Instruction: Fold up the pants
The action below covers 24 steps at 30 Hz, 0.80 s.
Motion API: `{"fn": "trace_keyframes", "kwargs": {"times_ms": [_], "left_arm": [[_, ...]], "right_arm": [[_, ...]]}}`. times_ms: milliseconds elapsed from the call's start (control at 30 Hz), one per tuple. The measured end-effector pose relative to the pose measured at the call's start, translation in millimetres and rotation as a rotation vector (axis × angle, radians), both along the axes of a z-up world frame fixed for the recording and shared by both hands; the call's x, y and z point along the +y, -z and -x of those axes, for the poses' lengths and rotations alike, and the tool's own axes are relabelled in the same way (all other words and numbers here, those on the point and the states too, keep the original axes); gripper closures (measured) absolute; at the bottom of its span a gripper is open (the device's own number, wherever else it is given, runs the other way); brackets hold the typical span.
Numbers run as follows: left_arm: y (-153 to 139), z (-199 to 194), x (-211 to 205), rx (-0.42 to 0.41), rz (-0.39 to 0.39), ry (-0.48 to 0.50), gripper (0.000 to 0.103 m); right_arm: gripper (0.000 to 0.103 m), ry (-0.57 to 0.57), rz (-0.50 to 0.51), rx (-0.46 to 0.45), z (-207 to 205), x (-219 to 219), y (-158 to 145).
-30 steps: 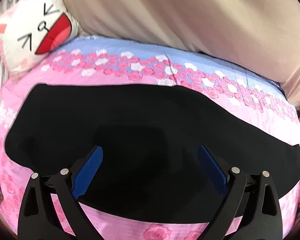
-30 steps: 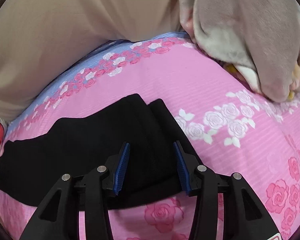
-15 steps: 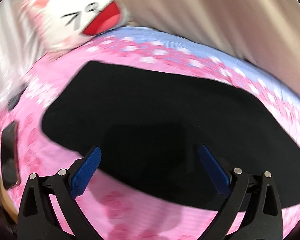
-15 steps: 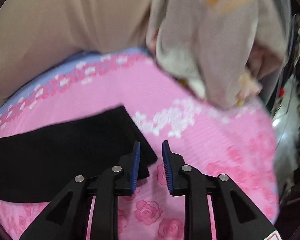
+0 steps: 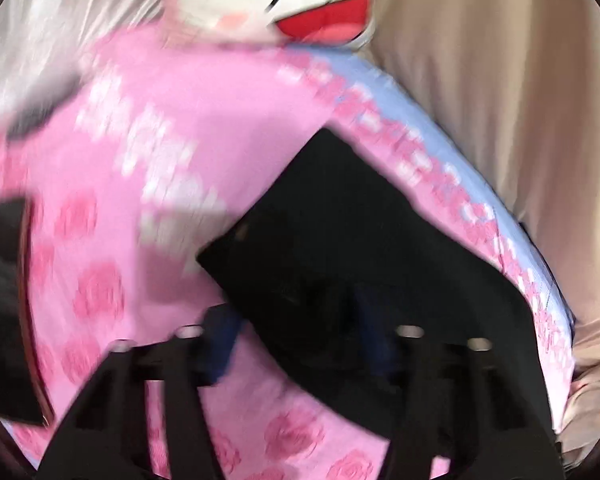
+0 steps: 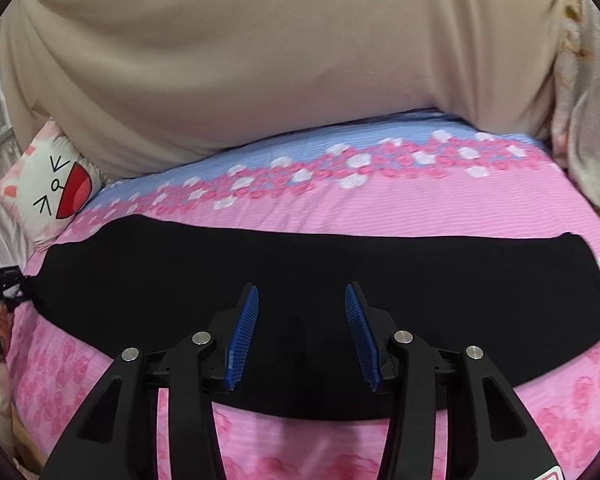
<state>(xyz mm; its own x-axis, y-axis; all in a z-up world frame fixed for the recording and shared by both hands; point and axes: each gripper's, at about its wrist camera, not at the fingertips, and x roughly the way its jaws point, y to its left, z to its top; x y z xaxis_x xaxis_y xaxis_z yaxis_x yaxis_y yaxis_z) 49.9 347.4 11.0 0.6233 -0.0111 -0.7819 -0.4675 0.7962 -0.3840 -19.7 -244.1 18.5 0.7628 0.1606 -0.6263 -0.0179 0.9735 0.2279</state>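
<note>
A pink bed sheet (image 6: 440, 208) with rose prints covers the bed, with a blue strip at 12 o'clock. A white cat-face pillow (image 6: 52, 188) lies at 9 o'clock. A big beige blanket (image 6: 260, 60) is piled behind.

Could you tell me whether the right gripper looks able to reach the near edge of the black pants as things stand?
Probably yes: the right gripper hangs open directly over the pants, with nothing between it and their near edge.
</note>
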Motion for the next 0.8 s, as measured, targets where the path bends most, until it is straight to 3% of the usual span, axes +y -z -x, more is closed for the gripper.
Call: {"fn": "trace_keyframes", "kwargs": {"times_ms": [33,133,200,233,300,333,367,433,533,633,700,733,800], "left_arm": [[-8.9,0.2,-1.2,-0.014,-0.025,0.002,0.090],[-24.2,9.3,3.9,-0.054,-0.058,0.009,0.087],[-0.3,4.0,9.0,0.057,-0.107,-0.010,0.081],[12.2,2.9,11.9,0.100,-0.089,-0.009,0.079],[14.8,13.2,7.9,0.071,-0.057,-0.006,0.075],[11.6,19.0,6.2,0.061,-0.059,-0.002,0.058],[7.2,24.5,3.4,0.046,-0.044,0.002,0.029],[-2.7,33.7,2.8,-0.012,0.012,-0.018,0.007],[-9.1,25.8,5.7,-0.037,0.119,0.020,0.007],[-4.2,5.5,7.6,-0.013,0.241,0.029,0.007],[14.7,-12.0,12.2,0.095,0.347,0.006,0.007],[19.8,-14.7,14.2,0.122,0.376,-0.010,0.012],[15.0,-18.4,18.0,0.149,0.363,-0.046,0.027]], "right_arm": [[0.058,0.009,-0.016,-0.014,0.3,0.1,-2.3],[0.056,0.027,-0.033,-0.026,10.2,-9.4,-4.7],[0.055,0.049,-0.036,0.005,8.7,-16.7,4.6],[0.055,0.060,-0.047,0.025,5.0,-22.4,8.1],[0.055,0.067,-0.077,0.038,8.9,-29.4,9.4],[0.055,0.062,-0.088,0.031,12.4,-32.9,8.3],[0.055,0.060,-0.086,0.028,14.2,-33.6,8.0],[0.054,0.045,-0.071,0.039,15.5,-32.7,10.1],[0.054,0.027,-0.061,0.055,13.0,-29.8,15.0],[0.054,0.017,-0.086,0.051,11.9,-29.4,17.3],[0.053,0.014,-0.094,0.047,12.0,-29.8,17.5],[0.054,0.019,-0.093,0.038,13.0,-30.5,16.2],[0.053,0.017,-0.099,0.027,14.9,-32.6,14.5]]}}
